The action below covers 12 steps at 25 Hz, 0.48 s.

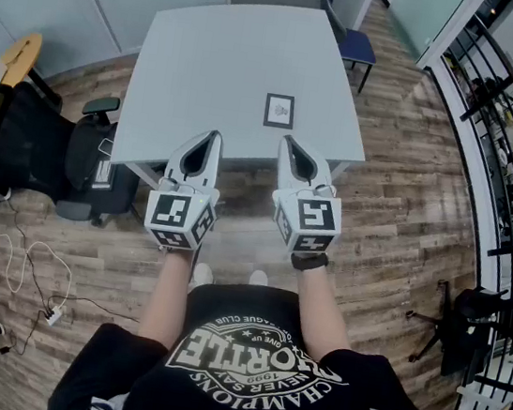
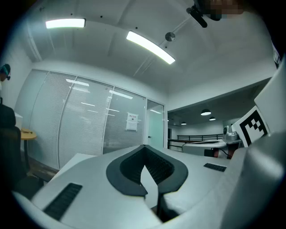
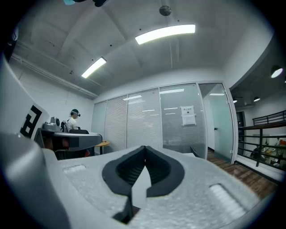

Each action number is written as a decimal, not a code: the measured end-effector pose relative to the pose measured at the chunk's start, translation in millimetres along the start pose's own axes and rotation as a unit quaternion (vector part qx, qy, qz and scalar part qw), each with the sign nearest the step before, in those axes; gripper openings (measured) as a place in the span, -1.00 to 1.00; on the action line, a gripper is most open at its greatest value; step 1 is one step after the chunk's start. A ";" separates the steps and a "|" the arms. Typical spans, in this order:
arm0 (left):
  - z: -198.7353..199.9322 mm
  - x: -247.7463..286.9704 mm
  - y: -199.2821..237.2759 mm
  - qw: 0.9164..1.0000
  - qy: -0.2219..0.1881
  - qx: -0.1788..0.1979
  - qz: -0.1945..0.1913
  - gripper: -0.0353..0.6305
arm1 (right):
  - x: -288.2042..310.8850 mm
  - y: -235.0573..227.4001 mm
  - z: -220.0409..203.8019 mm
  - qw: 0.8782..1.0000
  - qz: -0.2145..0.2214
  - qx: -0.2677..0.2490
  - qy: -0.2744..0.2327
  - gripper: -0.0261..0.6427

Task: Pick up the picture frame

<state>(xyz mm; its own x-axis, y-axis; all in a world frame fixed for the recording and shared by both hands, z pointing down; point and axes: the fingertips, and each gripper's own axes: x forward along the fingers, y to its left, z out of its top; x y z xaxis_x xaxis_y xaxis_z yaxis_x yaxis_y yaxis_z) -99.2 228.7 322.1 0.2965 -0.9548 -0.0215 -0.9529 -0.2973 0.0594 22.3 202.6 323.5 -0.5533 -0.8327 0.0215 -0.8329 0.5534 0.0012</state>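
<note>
- A person in a black printed T-shirt (image 1: pixel 252 369) stood on the wood-plank floor (image 1: pixel 399 200), a handheld gripper in each hand, both held out level towards the table.
- The left gripper (image 1: pixel 215 136) had its jaws pressed fully together, with nothing between them; the left gripper view showed only the dark ribbed pads (image 2: pixel 154 167) meeting at the tip.
- The right gripper (image 1: pixel 287 141) was likewise closed tight and empty, its tip hanging just short of the table's near edge.
- The grey table (image 1: pixel 210 60) carried one item: the picture frame (image 1: pixel 279 111), small and dark-bordered. It lay flat near the near edge, right of the table's middle, beyond the right gripper's tip and apart from it.
- A black office chair (image 1: pixel 27 153) sat off the table's left edge, and a blue chair (image 1: pixel 356 45) was at the far right corner.
- The glass partition (image 3: pixel 147 120) with blinds closed off the room beyond the table.
- The pick-up appeared to be at its very start: no gripper had reached the frame, and neither was set to take it.
- The next move would likely call for one gripper, the right being nearer, to open its jaws, tip down over the table and close on an edge of the frame. As it lay flush with the tabletop, getting a jaw under it could prove awkward.
</note>
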 end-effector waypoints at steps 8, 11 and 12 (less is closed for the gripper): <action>-24.8 7.7 -37.1 0.999 0.014 -0.033 0.004 -0.89 | -17.6 -31.2 -18.8 1.000 0.012 0.002 0.008 -0.93; -35.4 9.9 -46.7 0.999 0.027 -0.039 0.008 -0.89 | -20.0 -39.1 -29.2 1.000 0.019 0.012 0.017 -0.93; -37.8 12.6 -48.6 0.999 0.031 -0.040 0.009 -0.89 | -19.7 -42.5 -30.8 0.999 0.020 0.015 0.019 -0.93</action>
<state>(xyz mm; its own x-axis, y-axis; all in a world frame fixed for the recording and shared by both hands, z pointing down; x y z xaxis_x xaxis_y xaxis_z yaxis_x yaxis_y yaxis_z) -46.7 231.0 356.7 0.2853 -0.9575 0.0428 -0.9507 -0.2770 0.1392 69.0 196.0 353.8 -0.5863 -0.8079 0.0589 -0.8100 0.5856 -0.0313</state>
